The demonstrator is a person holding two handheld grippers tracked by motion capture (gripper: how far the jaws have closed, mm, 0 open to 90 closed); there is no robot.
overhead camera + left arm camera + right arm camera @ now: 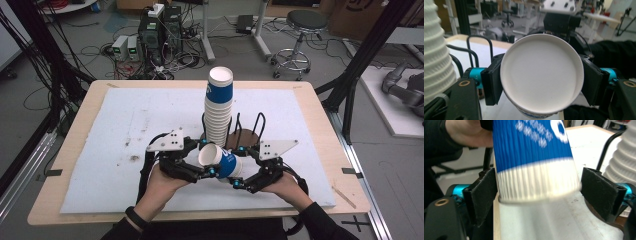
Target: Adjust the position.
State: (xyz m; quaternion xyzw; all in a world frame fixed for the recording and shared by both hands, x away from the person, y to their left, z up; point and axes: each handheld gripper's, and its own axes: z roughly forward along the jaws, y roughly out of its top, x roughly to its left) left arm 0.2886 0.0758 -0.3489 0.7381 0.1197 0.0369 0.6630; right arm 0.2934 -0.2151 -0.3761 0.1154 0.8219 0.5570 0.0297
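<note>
A blue-and-white paper cup [226,162] is held on its side above the front middle of the table. My left gripper [207,158] comes in from the left and is shut on it. In the left gripper view both pads [492,82] press the sides of the cup's round white end [541,75]. My right gripper [238,166] reaches in from the right. Its jaws are open with the cup's ribbed body [534,157] between them, and a small gap shows at the right-hand pad [600,192]. Just behind, a tall stack of cups [219,107] stands in a black wire rack [247,135].
A white foam mat [125,130] covers most of the wooden table [65,150]. The cup stack sits close on the left in the left gripper view [434,50] and on the right in the right gripper view [624,157]. Beyond the table are computers [155,30] and a stool [300,30].
</note>
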